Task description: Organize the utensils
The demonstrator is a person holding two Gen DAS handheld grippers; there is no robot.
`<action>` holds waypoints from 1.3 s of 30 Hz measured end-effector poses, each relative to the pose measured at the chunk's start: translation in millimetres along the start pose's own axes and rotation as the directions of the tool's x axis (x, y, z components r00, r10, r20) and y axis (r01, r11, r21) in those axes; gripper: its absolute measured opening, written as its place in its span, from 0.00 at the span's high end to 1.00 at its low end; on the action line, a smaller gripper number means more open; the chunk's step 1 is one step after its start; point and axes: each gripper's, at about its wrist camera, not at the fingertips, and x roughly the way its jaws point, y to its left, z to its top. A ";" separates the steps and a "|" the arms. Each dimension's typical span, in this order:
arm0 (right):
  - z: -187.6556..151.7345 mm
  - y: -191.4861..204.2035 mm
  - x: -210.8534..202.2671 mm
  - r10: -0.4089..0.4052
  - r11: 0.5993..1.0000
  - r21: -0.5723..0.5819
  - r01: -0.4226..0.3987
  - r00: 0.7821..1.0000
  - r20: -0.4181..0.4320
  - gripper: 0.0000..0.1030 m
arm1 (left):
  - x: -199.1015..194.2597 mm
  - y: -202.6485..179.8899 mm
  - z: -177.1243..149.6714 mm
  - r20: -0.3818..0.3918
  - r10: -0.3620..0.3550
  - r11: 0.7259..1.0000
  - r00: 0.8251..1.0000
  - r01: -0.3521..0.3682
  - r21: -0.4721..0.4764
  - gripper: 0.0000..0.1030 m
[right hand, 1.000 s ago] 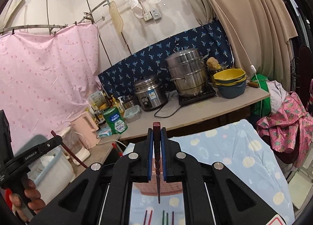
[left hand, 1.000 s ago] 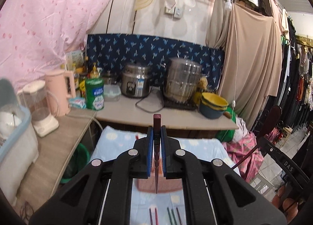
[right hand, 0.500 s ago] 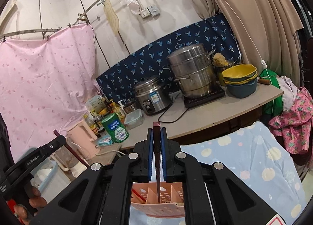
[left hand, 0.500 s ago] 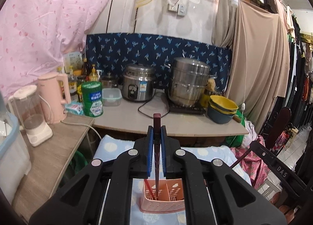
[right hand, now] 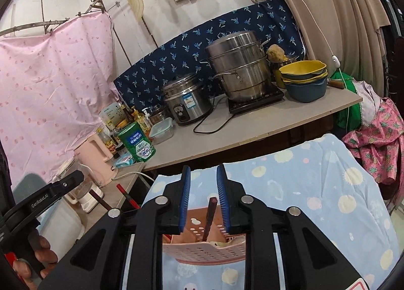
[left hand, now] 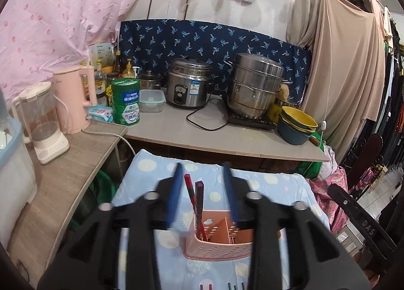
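Observation:
A pink perforated utensil basket stands on the blue dotted cloth. In the left wrist view, a red chopstick and a dark purple chopstick lean in the basket's left compartment. They stand between the blue pads of my left gripper, whose jaws are opening and touch neither. In the right wrist view a dark chopstick stands in the basket between the pads of my right gripper. Its jaws are opening too, clear of the stick. Several more chopsticks lie on the cloth near me.
Behind the cloth, a counter carries a rice cooker, a steamer pot, stacked bowls and a green can. A pink kettle and a blender stand on the left shelf. Clothes hang at right.
Both grippers came down and forward to the basket. Each held a chopstick shut between its pads; both jaws have now parted and the chopsticks stand loose in the basket.

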 end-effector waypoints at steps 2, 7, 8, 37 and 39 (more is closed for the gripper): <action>-1.2 2.3 -6.3 -0.002 1.000 -0.012 0.002 1.000 0.008 0.71 | -4.1 1.7 -1.7 0.000 0.007 1.000 1.000 -0.007 -0.001 0.60; -7.9 7.7 -23.0 0.005 0.999 -0.032 -0.005 1.000 0.009 0.71 | -14.9 2.6 -8.2 -0.013 0.015 1.000 1.000 -0.015 0.003 0.60; -10.3 8.5 -27.0 0.007 0.999 -0.035 -0.007 1.000 0.008 0.71 | -18.3 2.9 -10.3 -0.014 0.014 1.000 1.000 -0.014 0.005 0.60; -226.3 -21.3 -115.8 -0.142 0.984 -0.154 0.095 0.931 -0.336 0.70 | -69.2 29.2 -221.9 -0.352 0.052 0.998 0.934 -0.041 0.040 0.53; -240.5 -24.2 -117.4 -0.150 0.983 -0.156 0.099 0.919 -0.365 0.70 | -70.2 31.9 -236.3 -0.380 0.058 0.998 0.923 -0.046 0.043 0.53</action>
